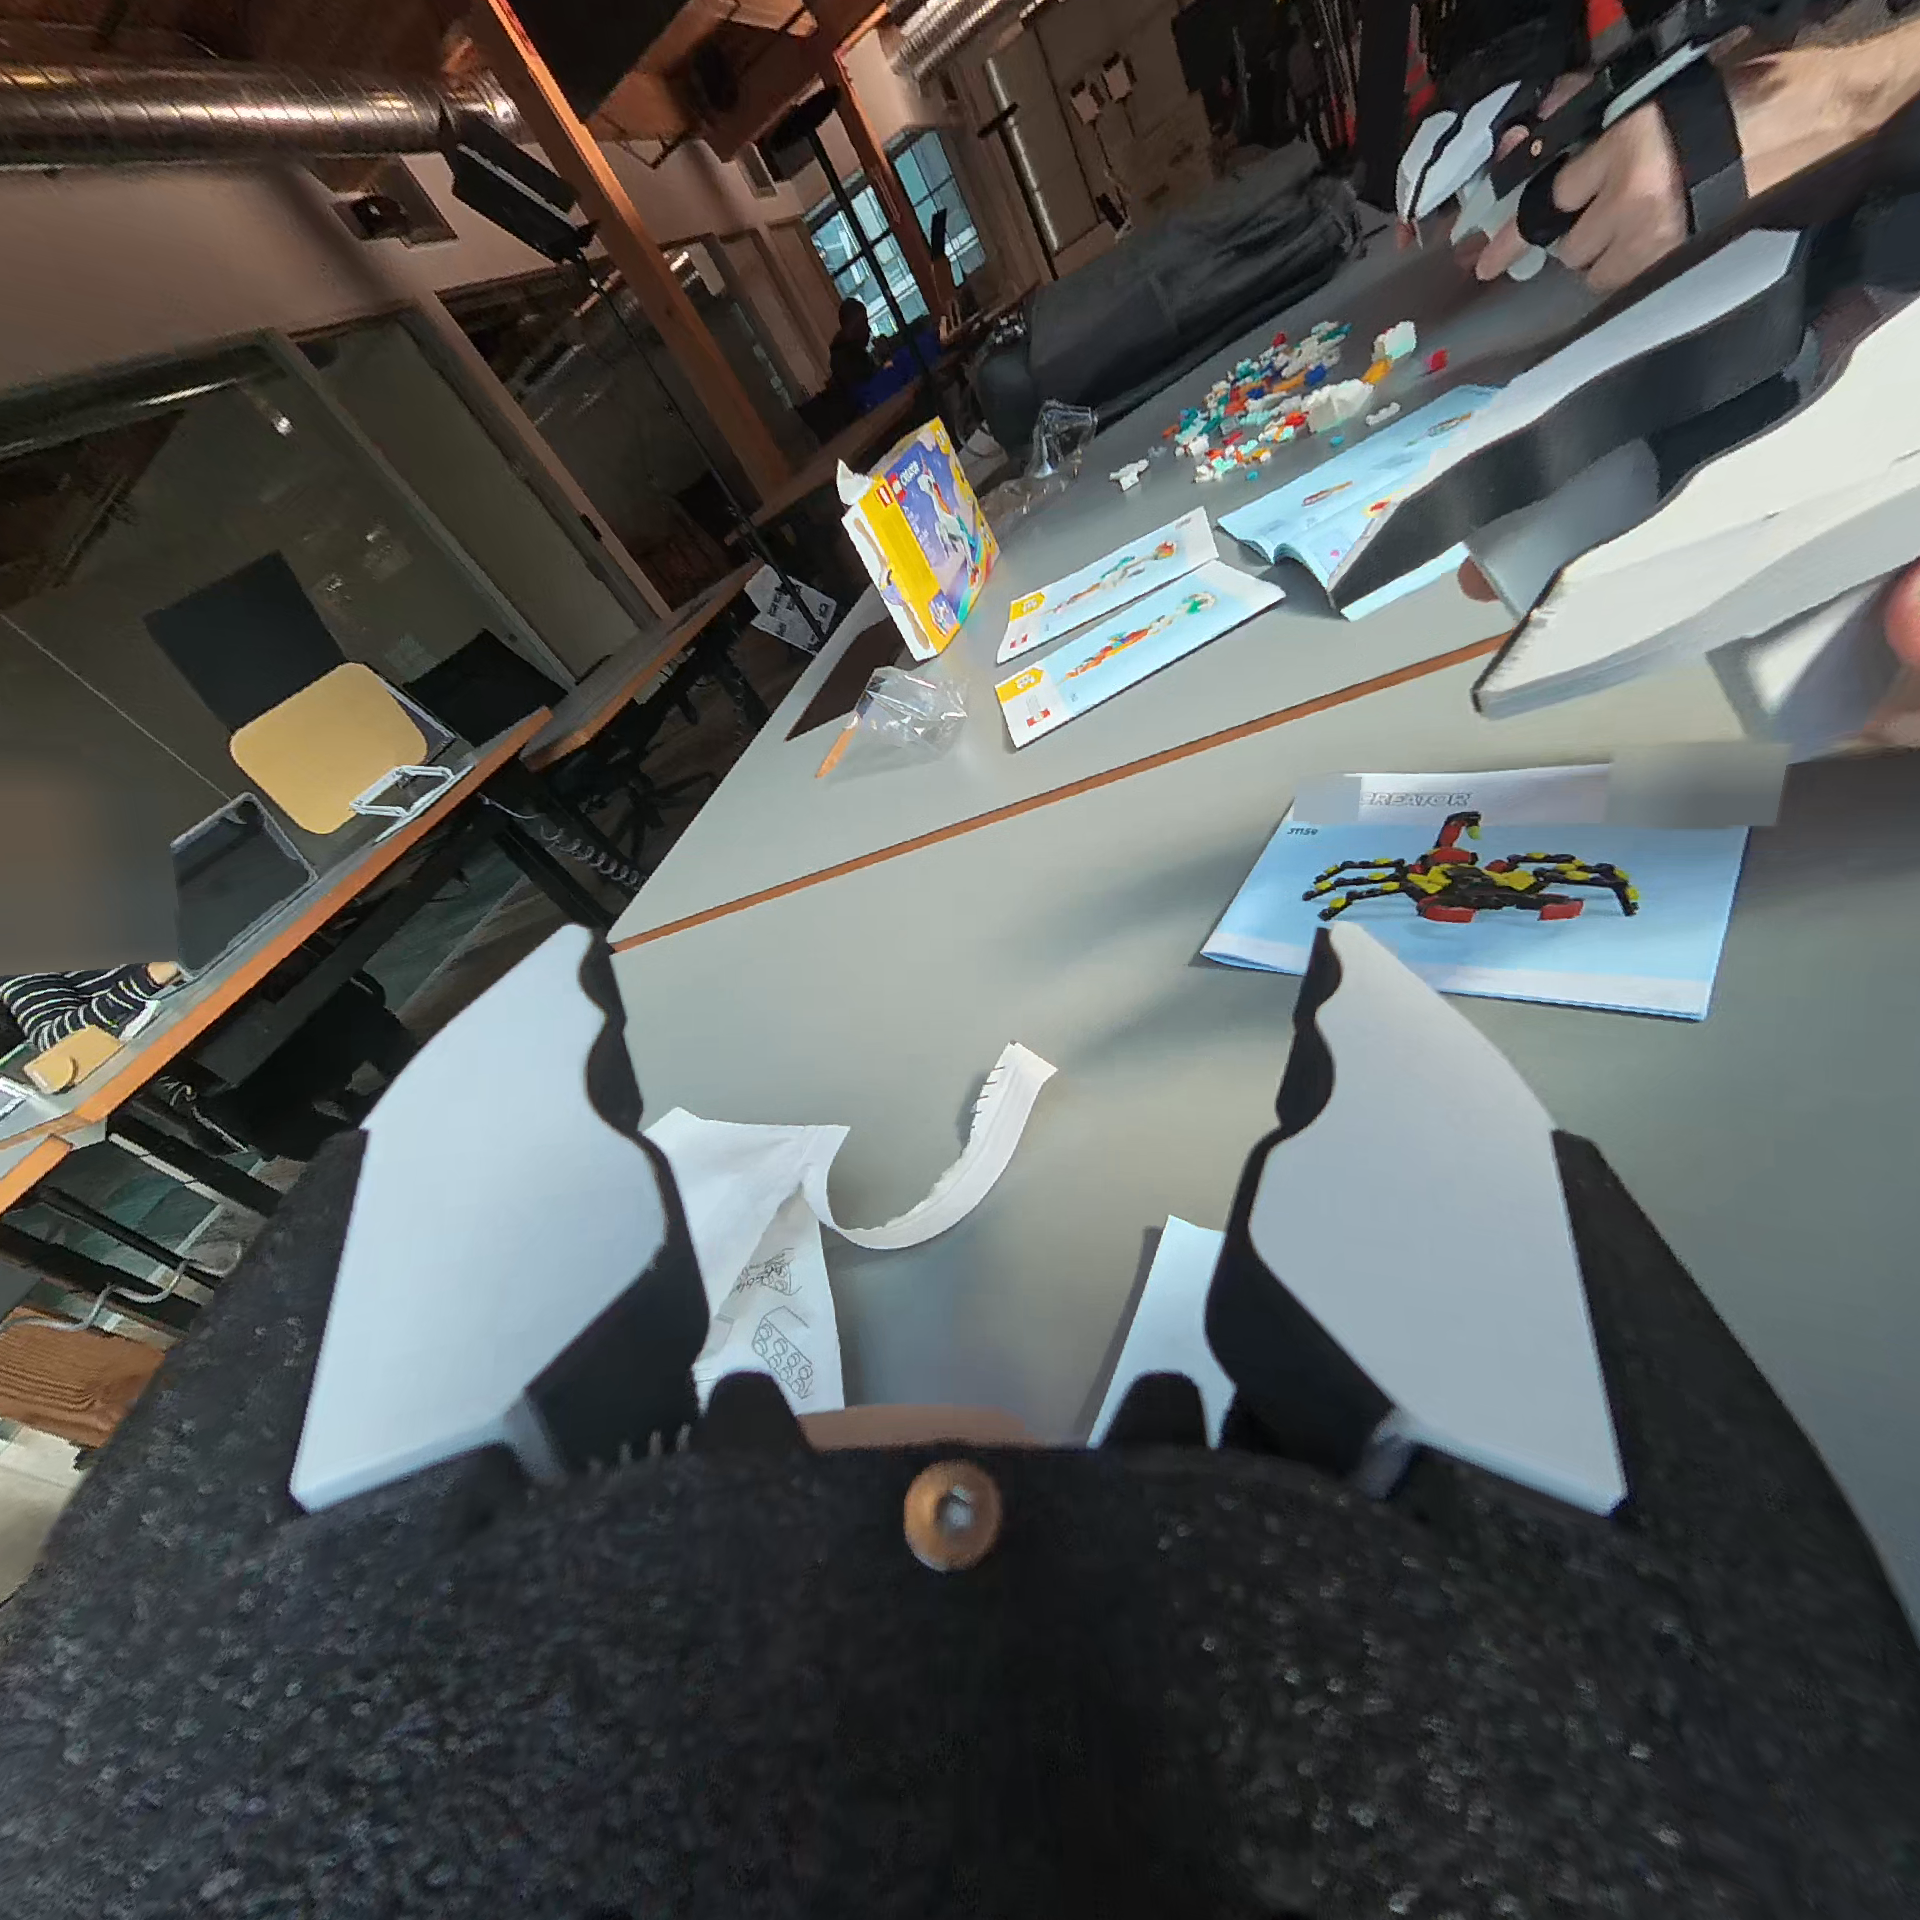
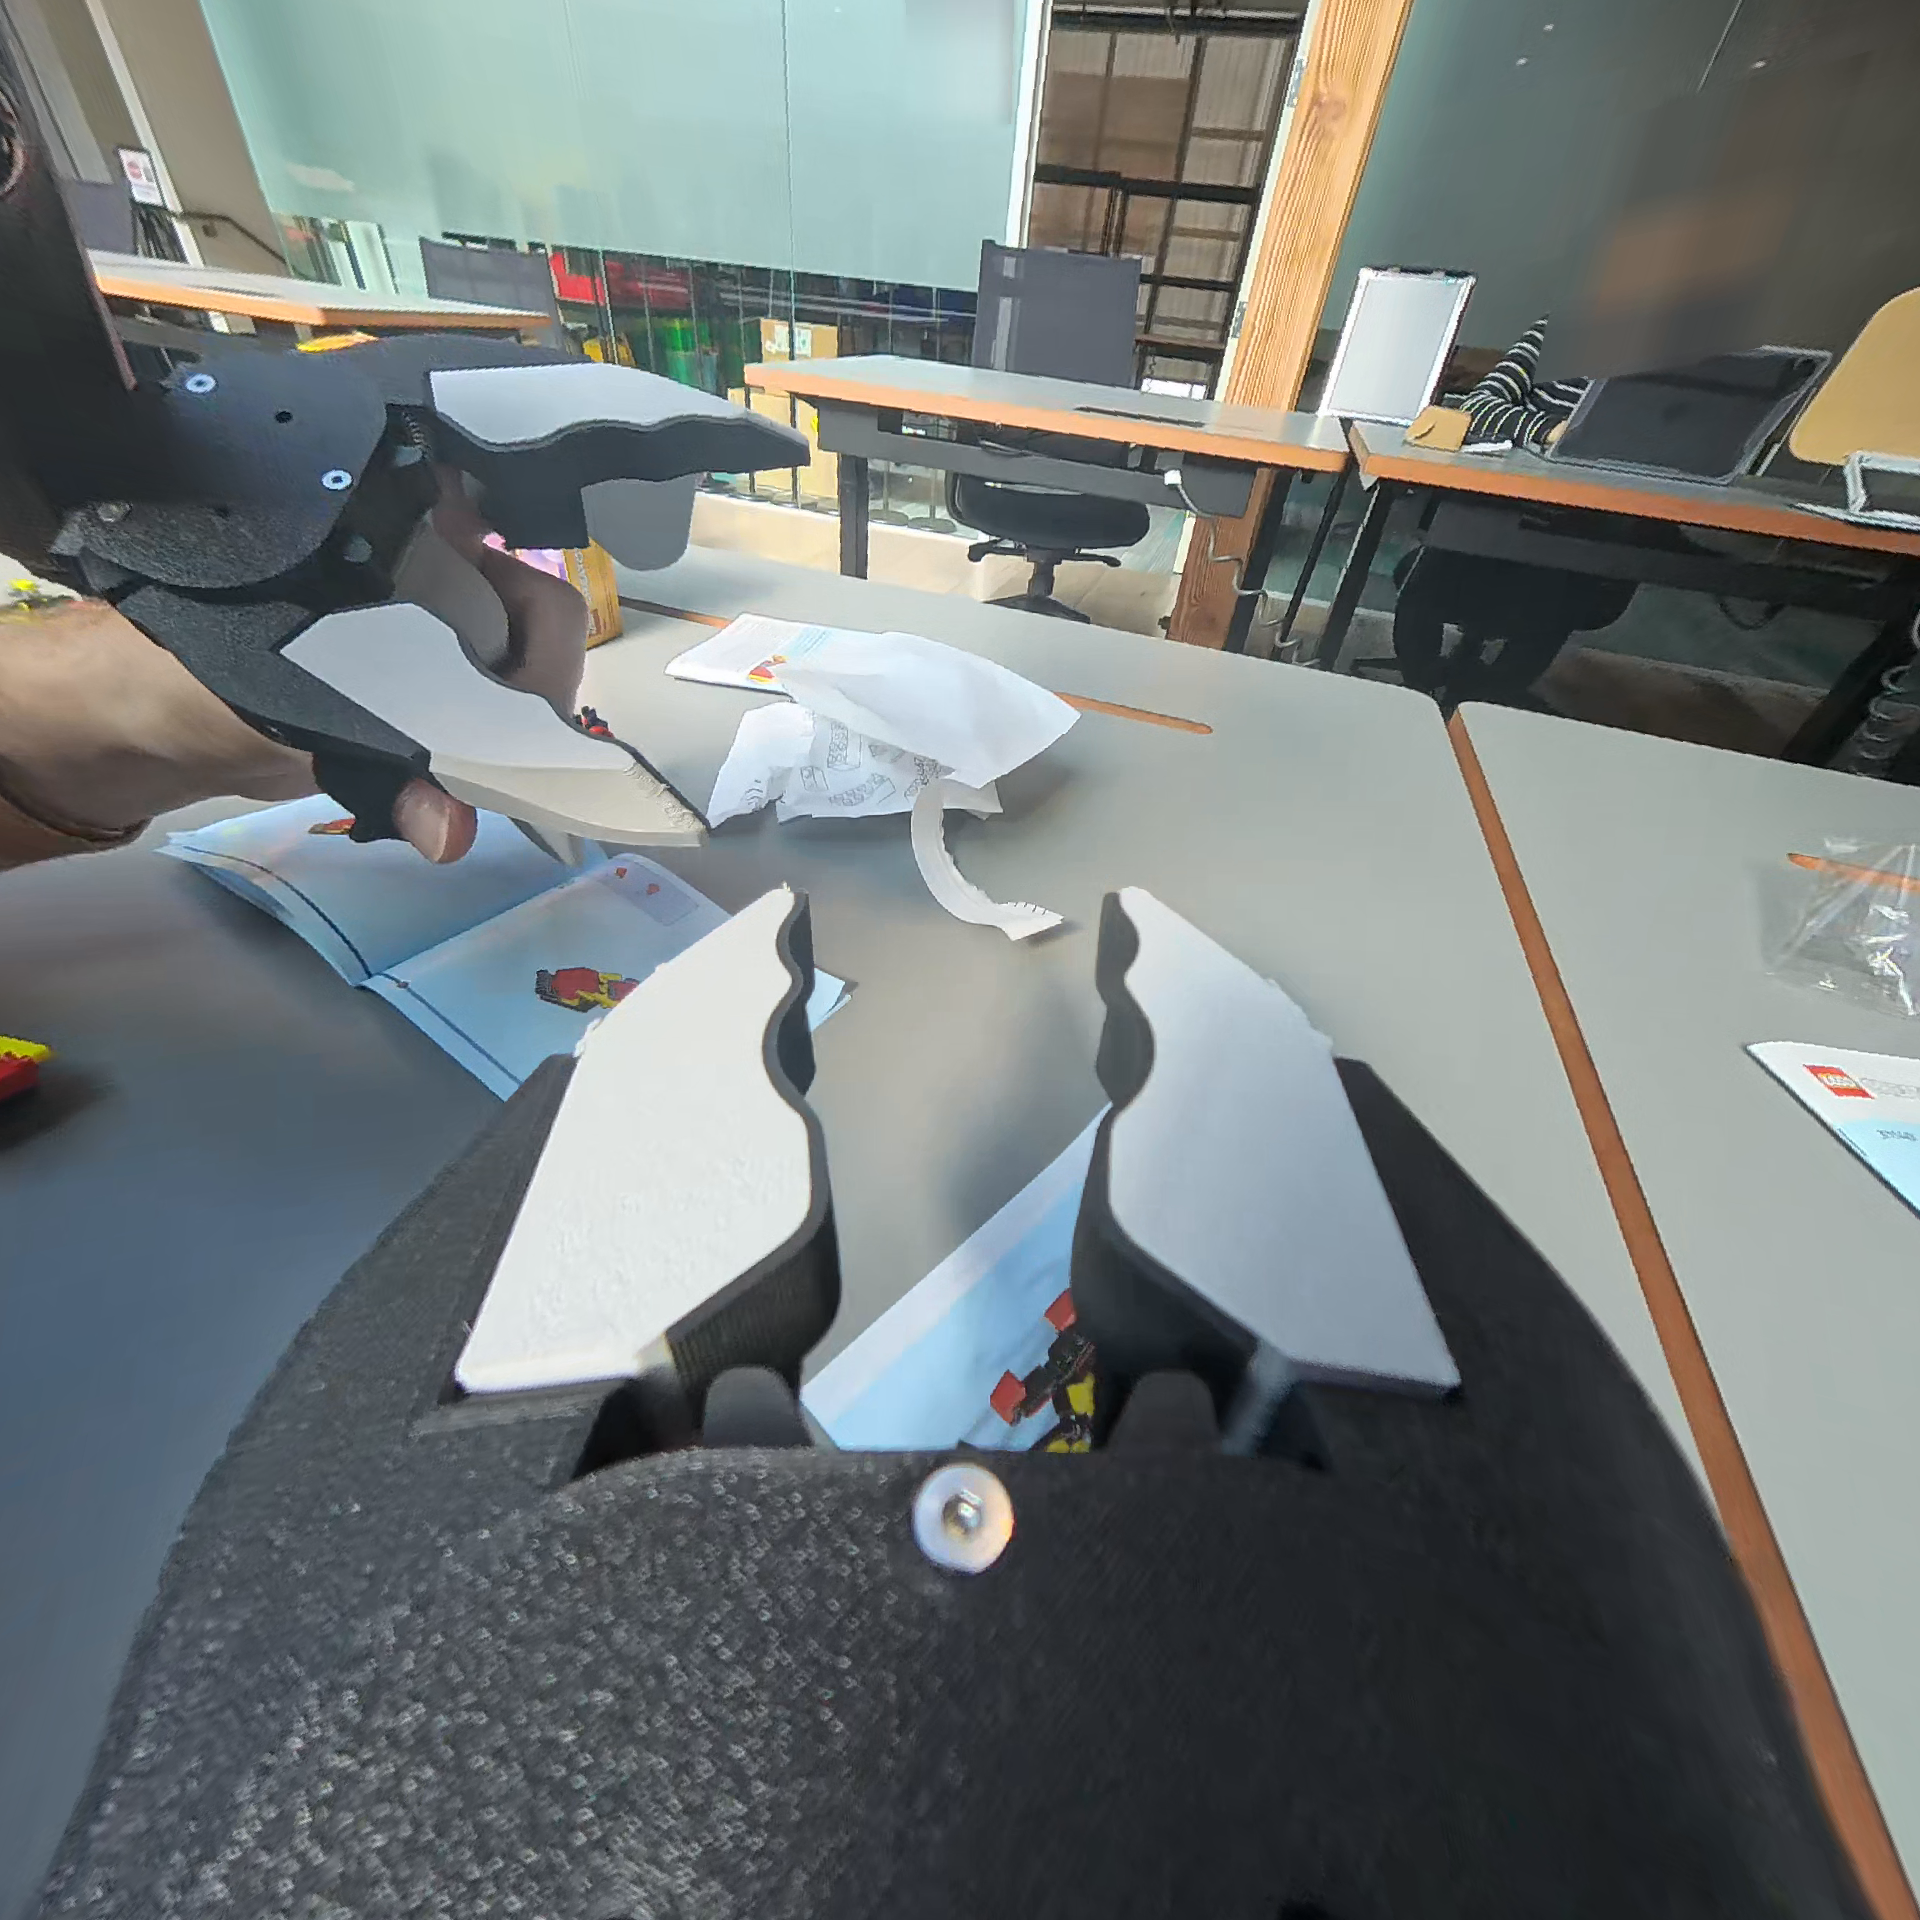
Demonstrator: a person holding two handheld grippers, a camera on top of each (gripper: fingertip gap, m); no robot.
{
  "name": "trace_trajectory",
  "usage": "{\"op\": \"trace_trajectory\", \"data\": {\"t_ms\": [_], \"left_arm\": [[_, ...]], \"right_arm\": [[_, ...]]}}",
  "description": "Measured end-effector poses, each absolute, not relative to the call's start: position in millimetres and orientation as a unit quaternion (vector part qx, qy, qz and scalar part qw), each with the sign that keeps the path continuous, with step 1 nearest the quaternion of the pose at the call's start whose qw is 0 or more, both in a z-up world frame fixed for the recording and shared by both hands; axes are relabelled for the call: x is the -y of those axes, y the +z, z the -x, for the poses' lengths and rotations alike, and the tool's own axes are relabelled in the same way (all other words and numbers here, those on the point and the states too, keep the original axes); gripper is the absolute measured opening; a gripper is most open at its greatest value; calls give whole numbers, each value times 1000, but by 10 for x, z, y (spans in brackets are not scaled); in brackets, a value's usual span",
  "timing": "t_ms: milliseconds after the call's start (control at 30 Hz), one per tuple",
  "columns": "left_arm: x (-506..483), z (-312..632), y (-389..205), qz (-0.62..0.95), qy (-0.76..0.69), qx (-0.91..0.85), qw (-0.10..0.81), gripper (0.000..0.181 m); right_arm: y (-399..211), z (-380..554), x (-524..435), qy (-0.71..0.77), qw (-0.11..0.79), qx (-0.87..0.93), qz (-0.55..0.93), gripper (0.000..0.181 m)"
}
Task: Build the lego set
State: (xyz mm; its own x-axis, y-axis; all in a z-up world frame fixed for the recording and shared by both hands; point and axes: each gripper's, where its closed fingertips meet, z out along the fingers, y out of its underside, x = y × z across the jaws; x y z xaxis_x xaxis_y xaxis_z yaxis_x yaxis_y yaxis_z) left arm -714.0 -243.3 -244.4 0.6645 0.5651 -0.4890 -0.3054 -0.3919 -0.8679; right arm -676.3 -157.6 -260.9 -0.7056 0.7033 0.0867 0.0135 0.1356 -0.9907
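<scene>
So we're barely started: both claws, left [image 1: 951,1039] and right [image 2: 951,956], spread wide, empty, above tabletop [image 1: 1039,935]. Torn paper bag [image 2: 894,727] lies ahead, bricks [image 2: 21,1065] far left. Next: grab bricks per booklet [image 2: 468,935].

Four booklets [image 1: 1475,904] — one box [image 1: 920,535]

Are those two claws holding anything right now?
No. The left claw and the right claw both hang open and empty above the grey table.
</scene>
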Motion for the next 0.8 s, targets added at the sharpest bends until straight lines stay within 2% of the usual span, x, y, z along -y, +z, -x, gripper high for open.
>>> {"op": "trace_trajectory", "data": {"t_ms": [133,333,500,633,733,800], "left_arm": [[2476,7128,-2251,696,415,98,577,123],[2540,7067,-2275,696,406,105,583,120],[2605,7076,-2294,695,381,134,595,114],[2650,7100,-2356,717,357,154,578,103],[2661,7097,-2386,719,333,165,587,95],[2669,7087,-2357,711,337,161,596,82]], "right_arm": [[-2409,6764,1576,602,322,689,244,61],[-2443,6680,1549,602,312,690,253,62],[-2394,6668,1559,587,343,694,237,60],[-2502,6719,1501,567,342,708,246,50],[-2599,6680,1574,563,321,723,240,49],[-2600,6679,1577,570,317,718,242,44]]}}
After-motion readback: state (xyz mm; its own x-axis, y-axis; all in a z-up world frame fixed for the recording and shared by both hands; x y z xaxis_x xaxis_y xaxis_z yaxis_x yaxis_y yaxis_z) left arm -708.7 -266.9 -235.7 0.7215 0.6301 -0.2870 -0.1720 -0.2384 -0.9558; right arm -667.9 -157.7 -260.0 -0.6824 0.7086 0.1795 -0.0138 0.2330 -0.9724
